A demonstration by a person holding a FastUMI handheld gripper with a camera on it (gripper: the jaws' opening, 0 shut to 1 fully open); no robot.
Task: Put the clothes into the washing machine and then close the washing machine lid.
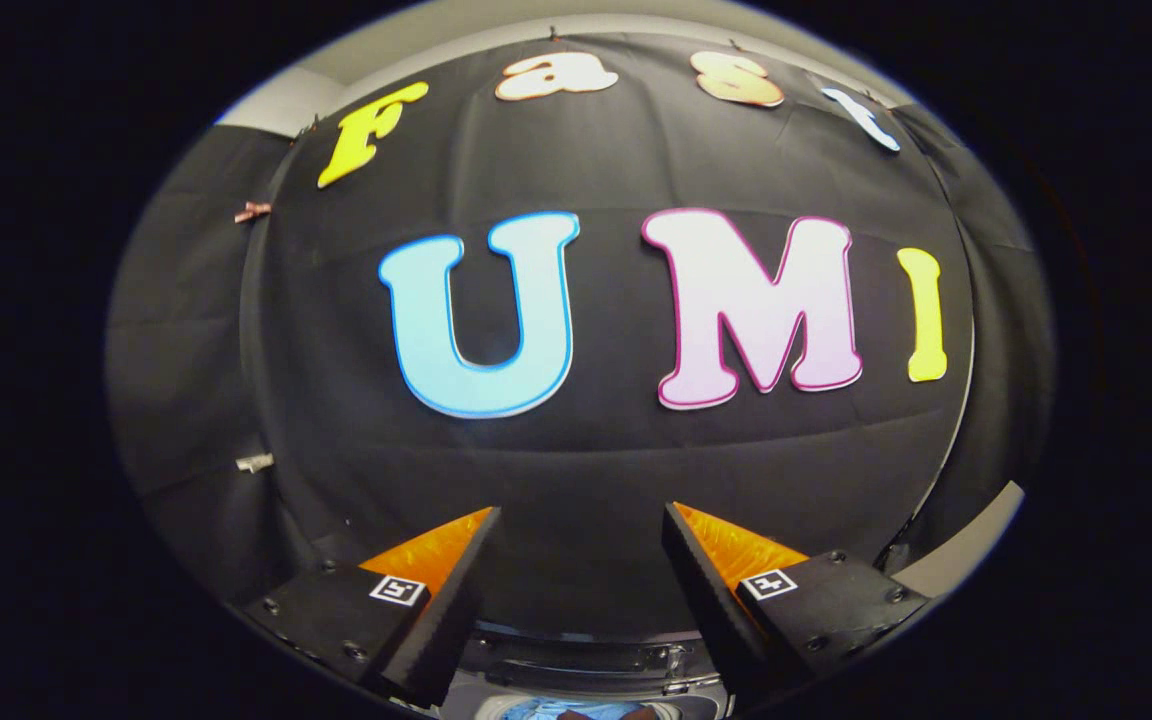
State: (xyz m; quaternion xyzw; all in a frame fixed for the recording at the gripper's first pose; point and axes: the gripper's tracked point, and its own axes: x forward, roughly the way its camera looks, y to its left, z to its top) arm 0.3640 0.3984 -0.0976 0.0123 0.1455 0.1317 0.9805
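**Raised at the wall, washer and laundry low beneath the fingers**

While our gripper (581, 570) points level at the booth's black cloth wall (586, 440), the task's things sit low, under and just past the fingertips. Going left to right: the left finger (436, 600) stands well apart from the right finger (726, 600), so the claw is spread wide with nothing between its pads but the cloth wall behind. Low between the two fingers we see a dark curved rim with metal fittings, which we take to be the washing machine (586, 665). Just below it lies a patch of pale blue fabric, most likely the clothes (556, 710). Whether that fabric already lies inside the drum or in front of it, we cannot tell, and we cannot make out the lid.

We judge that we are between actions, with the loading step either pending or just finished. Next we need to tip the gripper downward to bring the machine's opening into view, then either pinch the fabric or find the lid.
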